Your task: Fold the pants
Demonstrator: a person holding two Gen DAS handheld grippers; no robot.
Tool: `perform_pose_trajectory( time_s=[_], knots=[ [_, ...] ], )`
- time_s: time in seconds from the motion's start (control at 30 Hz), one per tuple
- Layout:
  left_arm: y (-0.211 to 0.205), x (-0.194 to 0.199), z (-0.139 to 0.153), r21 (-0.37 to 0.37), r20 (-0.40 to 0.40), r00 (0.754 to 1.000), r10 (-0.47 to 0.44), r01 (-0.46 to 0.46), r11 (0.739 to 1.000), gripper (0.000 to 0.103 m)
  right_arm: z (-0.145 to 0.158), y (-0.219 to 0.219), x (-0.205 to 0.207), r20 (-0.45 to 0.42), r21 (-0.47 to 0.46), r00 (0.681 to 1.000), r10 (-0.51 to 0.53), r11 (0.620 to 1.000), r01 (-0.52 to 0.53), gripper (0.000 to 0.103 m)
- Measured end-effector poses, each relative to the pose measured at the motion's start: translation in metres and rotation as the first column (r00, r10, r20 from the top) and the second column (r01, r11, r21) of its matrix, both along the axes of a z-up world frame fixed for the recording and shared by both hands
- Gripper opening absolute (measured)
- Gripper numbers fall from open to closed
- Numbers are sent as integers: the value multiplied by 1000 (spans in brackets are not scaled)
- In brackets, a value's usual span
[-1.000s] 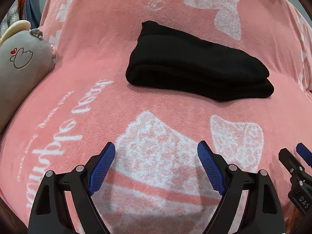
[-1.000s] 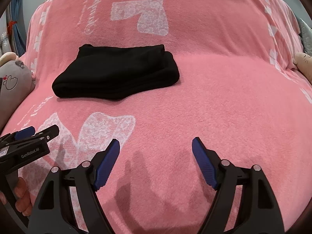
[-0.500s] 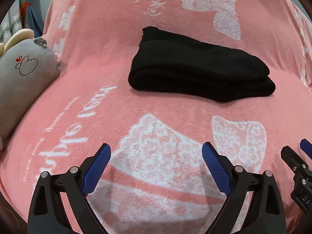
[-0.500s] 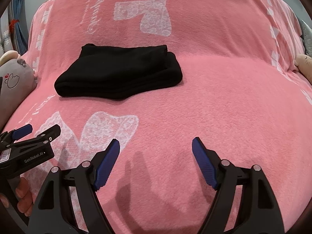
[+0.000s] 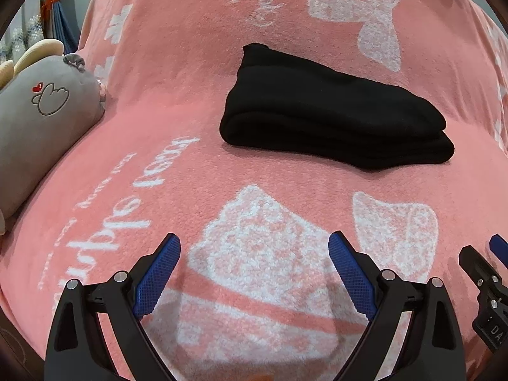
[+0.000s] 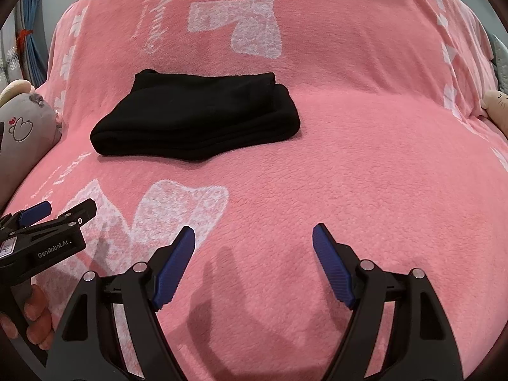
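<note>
Closest to me, my left gripper (image 5: 254, 270) had its jaws spread wide with nothing between them, just the pink fleece blanket (image 5: 197, 197) underneath. My right gripper (image 6: 252, 263) was the same deal: jaws apart, empty, hovering over bare fleece. Further out, the black pants (image 5: 330, 111) sat in the middle of the bed as a thick folded bundle, well apart from both claws. To me they looked soft and floppy, fairly light, probably a bit grippy against the fleece, nothing fragile. If I had to grab them, I'd have pinched through all the layers at the rounded near fold, one claw at each end, so the stack wouldn't slump open.
</note>
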State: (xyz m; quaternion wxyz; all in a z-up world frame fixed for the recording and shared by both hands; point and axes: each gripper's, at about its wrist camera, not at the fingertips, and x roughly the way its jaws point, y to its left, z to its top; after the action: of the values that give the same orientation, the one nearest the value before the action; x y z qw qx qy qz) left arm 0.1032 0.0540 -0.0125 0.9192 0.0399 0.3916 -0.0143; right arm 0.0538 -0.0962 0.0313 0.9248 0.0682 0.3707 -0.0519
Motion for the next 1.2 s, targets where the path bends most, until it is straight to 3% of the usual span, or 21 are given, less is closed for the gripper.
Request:
perform_pose_trajectory(
  time_s=[1.2],
  knots=[
    [-4,0,-3,16,-6,1000,-27,27,1000,92,-1,-1,1,-2,-4,1000,1,1000,-1,74]
  ],
)
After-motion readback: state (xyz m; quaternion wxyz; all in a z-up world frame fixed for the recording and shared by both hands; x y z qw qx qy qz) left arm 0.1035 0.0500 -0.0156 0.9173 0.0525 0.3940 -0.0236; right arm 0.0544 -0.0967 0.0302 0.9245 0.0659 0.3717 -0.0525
